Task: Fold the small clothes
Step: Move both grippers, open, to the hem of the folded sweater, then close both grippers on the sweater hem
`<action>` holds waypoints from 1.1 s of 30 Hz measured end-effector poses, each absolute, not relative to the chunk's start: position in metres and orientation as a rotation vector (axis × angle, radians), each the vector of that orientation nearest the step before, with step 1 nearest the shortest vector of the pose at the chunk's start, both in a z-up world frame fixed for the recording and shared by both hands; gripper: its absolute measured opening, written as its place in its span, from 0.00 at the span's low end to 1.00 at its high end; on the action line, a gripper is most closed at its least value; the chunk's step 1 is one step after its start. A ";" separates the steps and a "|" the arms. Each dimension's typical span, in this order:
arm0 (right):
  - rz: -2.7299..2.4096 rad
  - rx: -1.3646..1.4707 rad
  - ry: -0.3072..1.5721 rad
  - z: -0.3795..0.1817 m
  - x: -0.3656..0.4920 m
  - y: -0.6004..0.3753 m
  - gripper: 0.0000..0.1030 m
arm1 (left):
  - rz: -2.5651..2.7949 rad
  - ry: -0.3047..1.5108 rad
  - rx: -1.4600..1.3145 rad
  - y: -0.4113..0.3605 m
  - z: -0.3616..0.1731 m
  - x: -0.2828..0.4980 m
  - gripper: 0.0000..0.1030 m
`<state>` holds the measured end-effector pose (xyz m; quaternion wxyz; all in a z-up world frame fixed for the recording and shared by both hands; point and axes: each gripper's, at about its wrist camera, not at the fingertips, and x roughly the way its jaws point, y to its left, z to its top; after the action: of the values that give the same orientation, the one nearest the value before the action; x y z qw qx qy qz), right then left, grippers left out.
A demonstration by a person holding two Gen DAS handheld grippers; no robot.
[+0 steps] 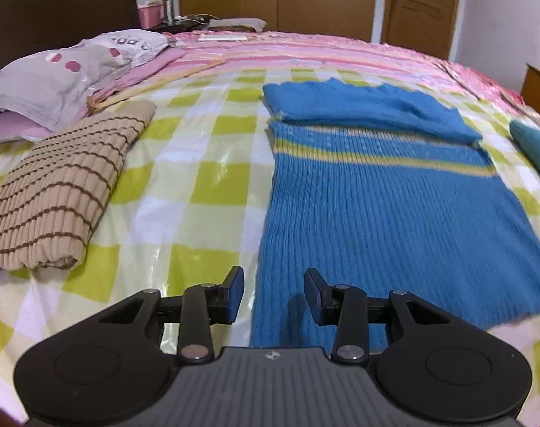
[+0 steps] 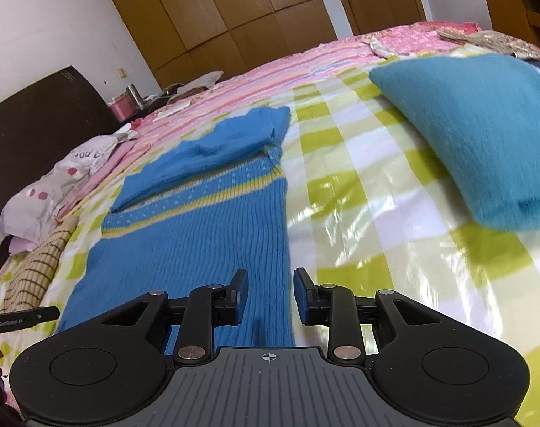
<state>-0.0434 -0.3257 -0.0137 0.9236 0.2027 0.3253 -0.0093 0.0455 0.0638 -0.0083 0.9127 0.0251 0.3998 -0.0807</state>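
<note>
A blue knitted sweater [image 1: 383, 206] with yellow stripes lies flat on the checked bedspread, sleeves folded across its upper part. It also shows in the right wrist view [image 2: 198, 235]. My left gripper [image 1: 274, 293] is open and empty, hovering over the sweater's near left edge. My right gripper [image 2: 271, 295] is open and empty, over the sweater's near right edge. The left gripper's tip [image 2: 24, 318] shows at the far left of the right wrist view.
A folded beige striped garment [image 1: 56, 192] lies to the left. A folded teal garment [image 2: 483, 135] lies to the right. A grey pillow [image 1: 63, 71] and the dark headboard [image 1: 56, 0] are at the far left. A pink blanket [image 1: 323, 49] covers the far side of the bed.
</note>
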 end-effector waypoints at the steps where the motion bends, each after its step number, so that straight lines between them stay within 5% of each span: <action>1: -0.019 0.415 0.674 -0.015 -0.045 -0.325 0.28 | -0.174 0.830 0.056 0.065 -0.011 0.045 0.43; 18: 0.023 0.364 0.789 -0.024 -0.041 -0.311 0.36 | -0.319 0.880 -0.023 0.079 -0.029 0.044 0.43; 25: 0.101 0.405 0.813 -0.027 -0.037 -0.321 0.37 | -0.339 0.898 -0.055 0.077 -0.028 0.047 0.29; 33: 0.149 0.465 0.797 -0.031 -0.040 -0.323 0.35 | -0.347 0.915 -0.065 0.077 -0.027 0.054 0.24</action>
<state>-0.0404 -0.3229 -0.0313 0.8929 0.2240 0.3840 0.0718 0.0539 0.0771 -0.0269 0.8822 -0.0310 0.4392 -0.1668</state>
